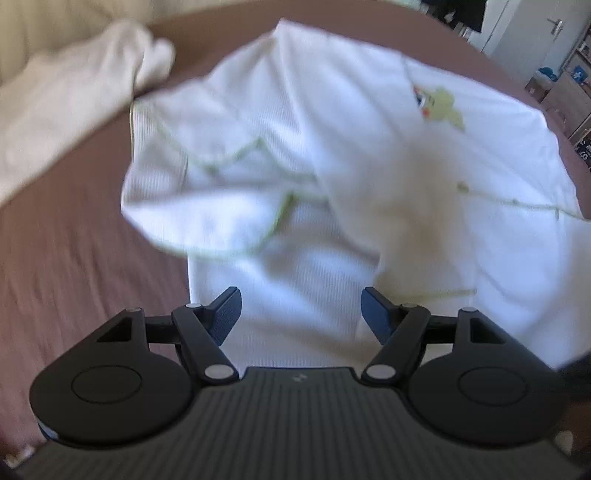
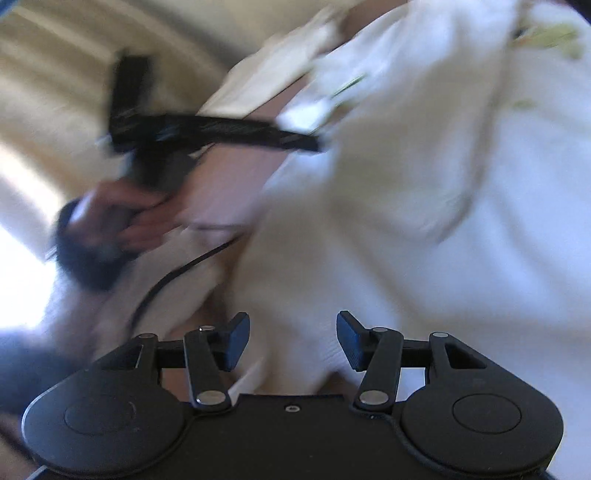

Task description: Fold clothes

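Note:
A white baby garment with green stitching and a small printed figure (image 1: 332, 177) lies crumpled on a brown bed sheet (image 1: 74, 240). My left gripper (image 1: 300, 314) is open just above its near edge, nothing between the fingers. In the right wrist view the same white garment (image 2: 424, 203) fills the right side, blurred. My right gripper (image 2: 293, 341) is open over its lower edge, holding nothing. The left gripper (image 2: 221, 129) and the hand holding it (image 2: 122, 218) show blurred at the left, its tip at the garment's edge.
A second white cloth (image 1: 70, 96) lies bunched at the far left on the sheet. A cream headboard or wall (image 1: 55, 22) is behind it. A door and shelves (image 1: 561, 55) stand at the far right. A black cable (image 2: 166, 277) trails below the hand.

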`<act>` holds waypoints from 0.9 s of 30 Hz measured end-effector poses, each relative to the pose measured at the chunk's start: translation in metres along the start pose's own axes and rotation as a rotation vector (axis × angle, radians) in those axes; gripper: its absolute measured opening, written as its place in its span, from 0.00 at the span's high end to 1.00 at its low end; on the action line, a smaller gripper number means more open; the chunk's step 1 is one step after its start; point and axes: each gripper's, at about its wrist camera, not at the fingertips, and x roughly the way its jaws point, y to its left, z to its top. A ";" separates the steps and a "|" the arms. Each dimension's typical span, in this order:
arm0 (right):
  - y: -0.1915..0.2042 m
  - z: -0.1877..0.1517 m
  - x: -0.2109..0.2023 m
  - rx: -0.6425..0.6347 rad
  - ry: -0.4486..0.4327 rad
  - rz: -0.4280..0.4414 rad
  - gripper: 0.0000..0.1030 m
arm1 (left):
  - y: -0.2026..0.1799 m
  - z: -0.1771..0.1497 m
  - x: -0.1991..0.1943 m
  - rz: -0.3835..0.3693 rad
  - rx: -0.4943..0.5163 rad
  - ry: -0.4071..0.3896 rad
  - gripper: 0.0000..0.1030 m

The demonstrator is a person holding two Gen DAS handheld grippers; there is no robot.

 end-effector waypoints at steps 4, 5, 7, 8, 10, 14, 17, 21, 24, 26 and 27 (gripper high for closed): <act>0.023 -0.011 0.033 -0.079 0.215 0.104 0.32 | 0.008 -0.002 -0.010 -0.090 -0.084 -0.004 0.31; 0.028 -0.014 0.041 -0.108 0.269 0.105 0.32 | 0.008 -0.002 -0.015 -0.096 -0.098 -0.012 0.31; 0.031 -0.020 0.055 -0.160 0.323 0.040 0.33 | 0.007 -0.002 -0.023 -0.109 -0.105 -0.031 0.31; 0.031 -0.023 0.062 -0.185 0.345 0.002 0.37 | 0.006 -0.003 -0.027 -0.117 -0.102 -0.040 0.31; 0.028 -0.025 0.064 -0.235 0.317 -0.046 0.90 | 0.005 -0.005 -0.032 -0.127 -0.098 -0.047 0.31; 0.038 -0.001 0.022 -0.255 0.112 -0.031 0.90 | 0.009 -0.004 -0.033 -0.215 -0.108 -0.070 0.31; 0.067 0.024 -0.034 -0.354 -0.104 0.011 0.90 | 0.014 0.004 -0.040 -0.348 -0.126 -0.141 0.31; 0.085 0.056 -0.086 -0.432 -0.252 -0.095 0.90 | 0.029 0.011 -0.037 -0.537 -0.228 -0.169 0.31; 0.073 0.074 -0.087 -0.445 -0.230 -0.219 0.90 | 0.036 0.010 -0.026 -0.521 -0.276 -0.154 0.31; 0.067 0.090 -0.083 -0.472 -0.217 -0.300 0.90 | 0.034 0.010 -0.019 -0.456 -0.266 -0.144 0.31; 0.067 0.103 -0.079 -0.498 -0.229 -0.330 0.90 | 0.034 0.010 -0.016 -0.430 -0.264 -0.142 0.31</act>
